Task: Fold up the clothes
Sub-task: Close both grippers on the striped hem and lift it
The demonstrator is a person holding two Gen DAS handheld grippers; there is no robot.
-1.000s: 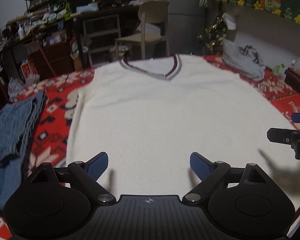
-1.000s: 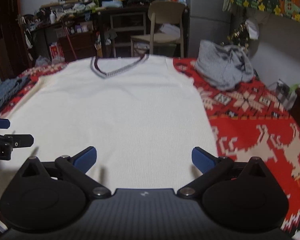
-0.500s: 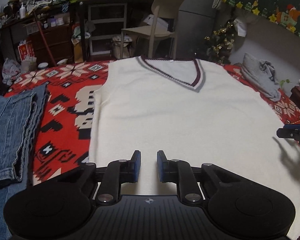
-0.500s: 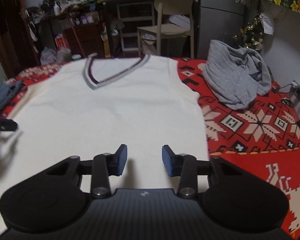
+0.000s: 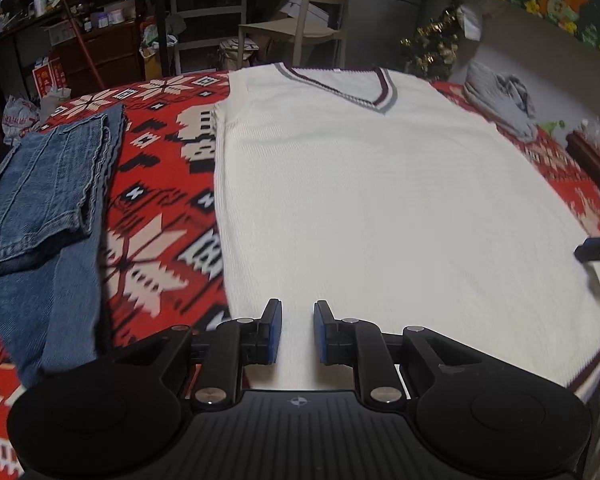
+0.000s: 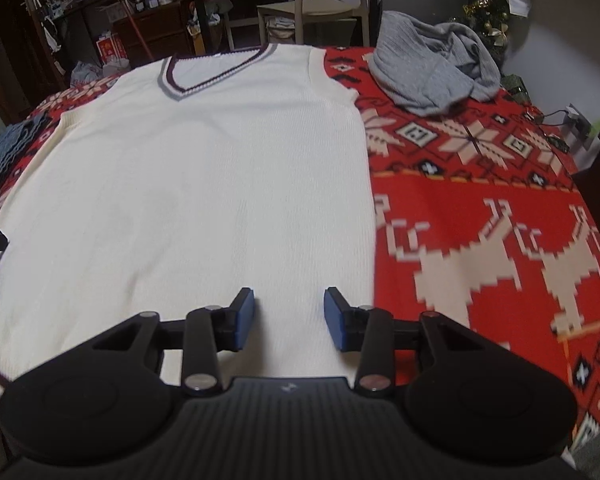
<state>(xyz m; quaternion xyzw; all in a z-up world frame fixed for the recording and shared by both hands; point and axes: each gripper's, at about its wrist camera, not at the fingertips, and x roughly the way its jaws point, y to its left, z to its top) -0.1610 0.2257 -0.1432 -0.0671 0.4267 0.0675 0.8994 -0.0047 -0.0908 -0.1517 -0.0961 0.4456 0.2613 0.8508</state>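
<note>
The cream V-neck vest (image 5: 380, 200) lay flat for folding; left gripper (image 5: 297, 332) and right gripper (image 6: 289, 319) hovered with jaws slightly parted, holding nothing.

Domestic room, cluttered. Evidence: patterned red blanket (image 6: 480, 216) at centre frame, wooden chair (image 5: 300, 20) at top centre, laden shelves (image 5: 80, 8) upper left, Christmas tree (image 5: 432, 48) upper right.

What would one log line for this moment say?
left gripper: narrow gap, over vest hem | right gripper: part open, over hem | cream vest: flat, unfolded | jeans: left side
</note>
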